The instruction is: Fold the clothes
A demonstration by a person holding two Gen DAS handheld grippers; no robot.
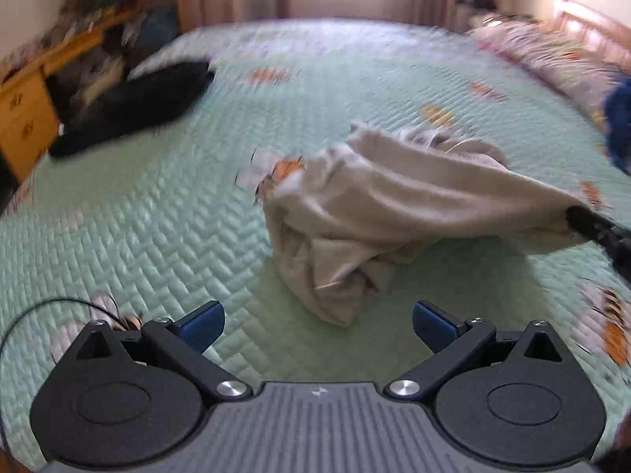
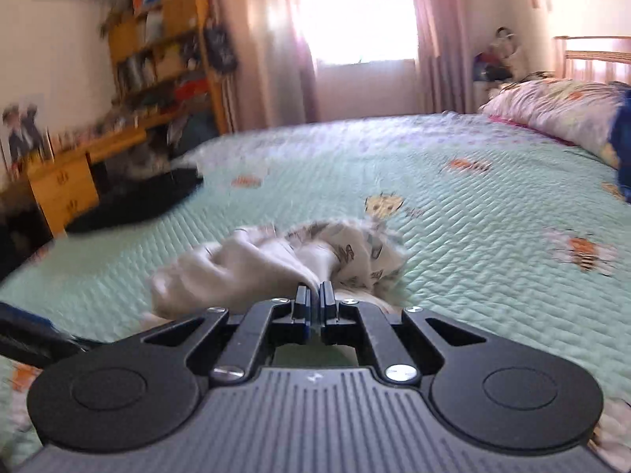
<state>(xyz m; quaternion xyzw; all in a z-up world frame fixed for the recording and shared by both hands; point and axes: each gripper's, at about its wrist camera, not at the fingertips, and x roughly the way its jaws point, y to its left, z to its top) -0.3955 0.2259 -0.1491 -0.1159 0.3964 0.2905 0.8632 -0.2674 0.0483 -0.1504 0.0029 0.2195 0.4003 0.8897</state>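
Observation:
A crumpled beige garment (image 1: 378,205) lies on the green quilted bed (image 1: 157,216). My left gripper (image 1: 318,321) is open and empty, just short of the garment's near hanging end. My right gripper (image 2: 315,293) is shut on an edge of the beige garment (image 2: 252,264) and lifts it off the bed; it shows in the left wrist view (image 1: 575,215) as a black tip pinching the cloth's right end. The cloth's printed inner side shows in the right wrist view. Both views are blurred.
A black garment (image 1: 130,106) lies at the bed's far left edge. A wooden desk (image 2: 63,185) and shelves stand beyond it. A floral pillow (image 2: 552,106) and something blue (image 1: 619,118) are at the right. A window with pink curtains is behind the bed.

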